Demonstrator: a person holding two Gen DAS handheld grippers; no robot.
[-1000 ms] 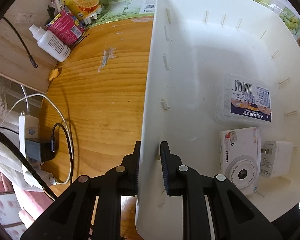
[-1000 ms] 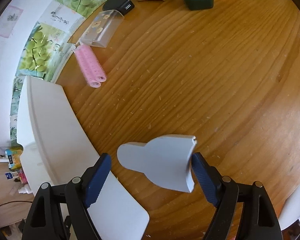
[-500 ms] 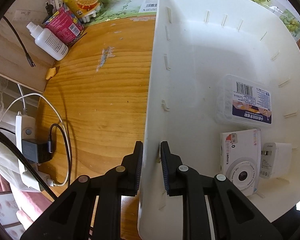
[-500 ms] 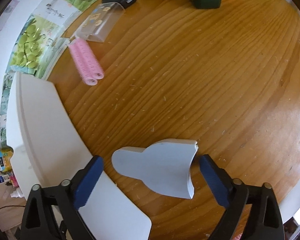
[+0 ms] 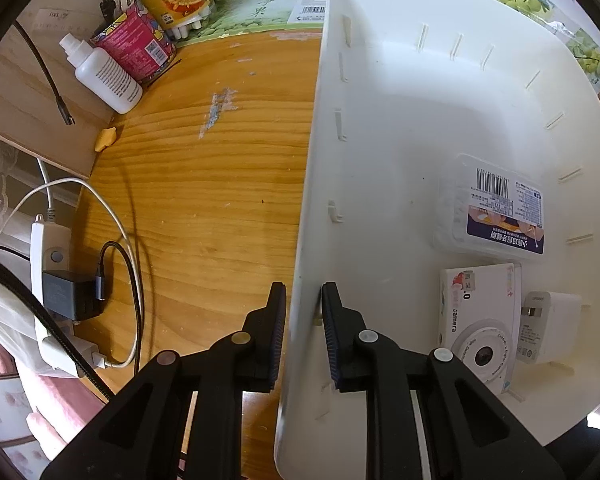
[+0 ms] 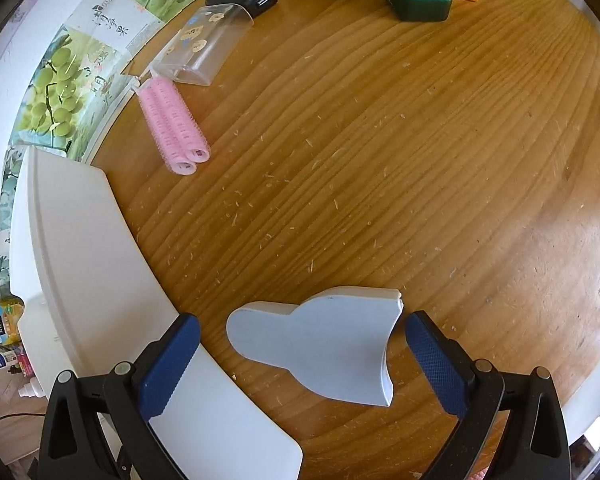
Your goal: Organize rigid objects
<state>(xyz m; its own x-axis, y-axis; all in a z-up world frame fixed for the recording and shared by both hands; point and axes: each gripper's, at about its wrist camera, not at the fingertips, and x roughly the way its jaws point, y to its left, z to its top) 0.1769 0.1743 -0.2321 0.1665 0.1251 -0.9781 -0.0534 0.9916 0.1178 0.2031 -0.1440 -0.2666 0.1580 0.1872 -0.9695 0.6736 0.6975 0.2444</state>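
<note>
Left gripper [image 5: 303, 328]: clamped on the white bin [image 5: 380, 128] wall, steadying it.
Grey flat piece [image 6: 320, 344]: on the table, long axis across the jaws.
Right gripper [image 6: 300, 356]: spread wide, straddling it untouched; nearer hand.

Both grippers are matte black plastic. The left gripper [image 5: 303, 336] shows round silver screw heads. The right gripper [image 6: 300, 364] carries blue textured pads [image 6: 434, 364].

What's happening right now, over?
Left gripper clamped on white bin wall. Right gripper open, pale blue flat piece loose between its jaws on the table. Nothing blocking.
</note>
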